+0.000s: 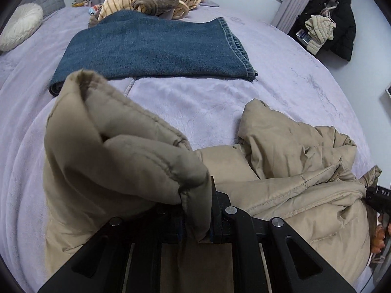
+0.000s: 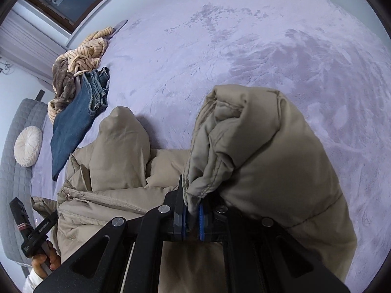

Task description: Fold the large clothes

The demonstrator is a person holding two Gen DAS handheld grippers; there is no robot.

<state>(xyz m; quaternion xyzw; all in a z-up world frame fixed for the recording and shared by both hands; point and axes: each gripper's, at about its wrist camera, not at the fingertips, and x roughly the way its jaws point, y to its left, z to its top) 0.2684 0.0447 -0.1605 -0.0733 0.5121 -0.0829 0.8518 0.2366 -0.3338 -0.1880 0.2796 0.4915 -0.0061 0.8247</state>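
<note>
A beige padded jacket [image 1: 281,171] lies crumpled on the lilac bed [image 1: 207,107]. My left gripper [image 1: 195,222] is shut on a stitched edge of the jacket, and a puffy fold bulges up over its fingers. My right gripper [image 2: 193,217] is shut on another seamed edge of the same jacket [image 2: 268,158], lifted off the bed [image 2: 244,48]. The right gripper also shows at the right edge of the left wrist view [image 1: 378,200]; the left gripper's handle, held in a hand, shows at the lower left of the right wrist view [image 2: 29,234].
Folded blue jeans [image 1: 151,48] lie farther back on the bed, also in the right wrist view [image 2: 75,124]. A heap of striped and brown clothes [image 1: 156,0] sits behind them. A white round cushion [image 1: 22,26] rests by the grey headboard. Dark coats [image 1: 334,29] hang at right.
</note>
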